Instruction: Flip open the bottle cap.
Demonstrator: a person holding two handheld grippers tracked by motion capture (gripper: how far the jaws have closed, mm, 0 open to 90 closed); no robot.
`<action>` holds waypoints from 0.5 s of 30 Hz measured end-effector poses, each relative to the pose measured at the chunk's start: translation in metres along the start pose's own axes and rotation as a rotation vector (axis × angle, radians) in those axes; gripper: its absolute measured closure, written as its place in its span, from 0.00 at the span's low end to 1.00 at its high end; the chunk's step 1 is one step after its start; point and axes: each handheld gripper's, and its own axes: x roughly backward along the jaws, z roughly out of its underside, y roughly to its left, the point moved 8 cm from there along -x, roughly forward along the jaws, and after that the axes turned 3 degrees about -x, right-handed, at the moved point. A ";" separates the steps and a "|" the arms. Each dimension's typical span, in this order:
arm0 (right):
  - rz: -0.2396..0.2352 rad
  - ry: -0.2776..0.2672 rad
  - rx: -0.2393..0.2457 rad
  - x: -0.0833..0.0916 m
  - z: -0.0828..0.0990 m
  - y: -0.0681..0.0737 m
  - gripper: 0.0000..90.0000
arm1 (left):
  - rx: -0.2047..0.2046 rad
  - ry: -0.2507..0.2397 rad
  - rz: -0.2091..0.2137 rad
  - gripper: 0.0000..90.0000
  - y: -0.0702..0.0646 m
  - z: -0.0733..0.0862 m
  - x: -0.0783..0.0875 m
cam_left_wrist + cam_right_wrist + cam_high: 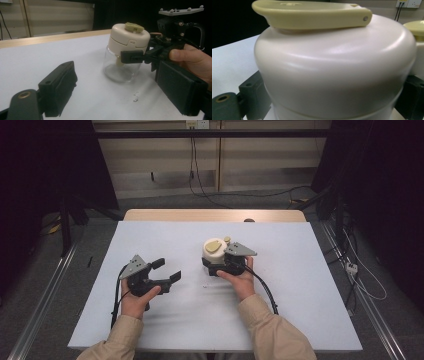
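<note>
One jar (216, 254) on the white table (165, 330), standing upright a little right of the middle, well clear of every edge. Broad bare surface on all sides: toward the far edge, toward the left edge beyond the left gripper (168, 270), and across the whole right-hand strip to the right edge. Clear glass body, cream lid (130, 37) with one olive flip tab (312, 13) lying flat on top; nothing visible inside the glass apart from a pale stem hanging down from the lid. Right gripper (225, 265) clamped around the jar, one black jaw on each side just under the lid, hand (240, 279) behind it toward the near edge. Left gripper held in the other hand (134, 300) left of the middle, well apart from the jar, jaws spread wide with nothing between them, pointing toward it. A few dark specks (135, 98) on the table near the jar's base. Two grippers, two hands, one jar, one lid
</note>
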 end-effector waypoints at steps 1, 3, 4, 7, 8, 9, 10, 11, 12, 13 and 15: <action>0.000 0.000 0.000 0.000 0.000 0.000 0.07 | -0.005 0.005 0.000 0.17 0.000 0.000 -0.002; -0.001 -0.001 0.001 0.000 0.000 0.000 0.07 | -0.006 0.005 0.002 0.21 -0.001 -0.003 -0.006; -0.001 -0.001 0.001 0.000 0.000 0.000 0.07 | -0.005 0.005 0.002 0.21 -0.001 -0.003 -0.007; -0.001 0.001 0.001 0.000 0.000 0.000 0.07 | 0.004 0.016 0.003 0.26 -0.001 -0.005 -0.014; -0.001 0.001 0.001 0.000 0.000 0.000 0.07 | 0.005 0.017 0.000 0.27 -0.001 -0.006 -0.016; -0.001 0.001 0.001 0.000 0.000 0.000 0.07 | 0.003 0.015 0.009 0.29 -0.002 -0.008 -0.019; -0.001 0.002 0.001 0.000 0.000 0.000 0.07 | 0.004 0.016 0.013 0.31 -0.003 -0.009 -0.020; -0.001 0.002 0.001 0.000 0.000 0.000 0.07 | -0.004 0.015 0.010 0.34 -0.004 -0.010 -0.023; -0.001 0.003 0.002 0.000 0.000 0.000 0.07 | -0.004 0.017 0.010 0.35 -0.004 -0.011 -0.025; -0.001 0.003 0.001 0.000 0.000 0.000 0.07 | -0.001 0.021 0.014 0.36 -0.004 -0.012 -0.027; -0.002 0.003 0.001 0.000 0.000 0.000 0.07 | -0.001 0.025 0.018 0.38 -0.005 -0.014 -0.031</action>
